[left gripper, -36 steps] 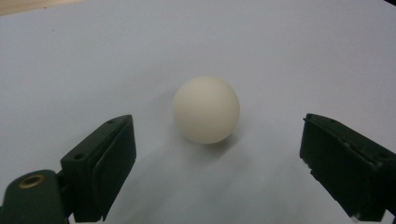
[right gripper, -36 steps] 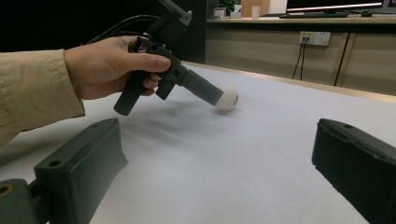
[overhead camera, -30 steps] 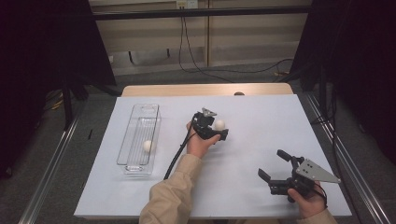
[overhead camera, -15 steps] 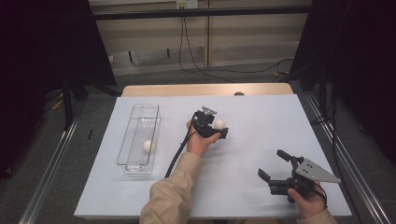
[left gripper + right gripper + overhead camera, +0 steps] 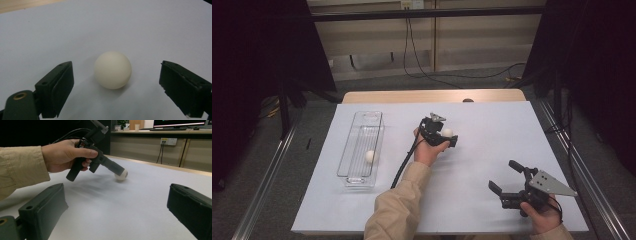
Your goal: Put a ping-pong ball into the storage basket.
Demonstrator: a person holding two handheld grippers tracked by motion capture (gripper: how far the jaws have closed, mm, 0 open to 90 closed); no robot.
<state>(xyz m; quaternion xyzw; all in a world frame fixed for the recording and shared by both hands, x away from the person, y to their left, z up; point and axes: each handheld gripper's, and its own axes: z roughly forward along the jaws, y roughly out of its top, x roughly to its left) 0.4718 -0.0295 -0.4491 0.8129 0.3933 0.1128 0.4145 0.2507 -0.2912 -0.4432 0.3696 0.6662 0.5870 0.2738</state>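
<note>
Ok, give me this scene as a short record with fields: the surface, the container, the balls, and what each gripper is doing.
surface: white table
container: clear tray, left part of table
ball in tray: one white ball
loose ball: white ball on table, between the open jaws, touching neither
left gripper: left gripper open, straddling the loose ball
right gripper: right gripper open, holding nothing, near right front of table
</note>
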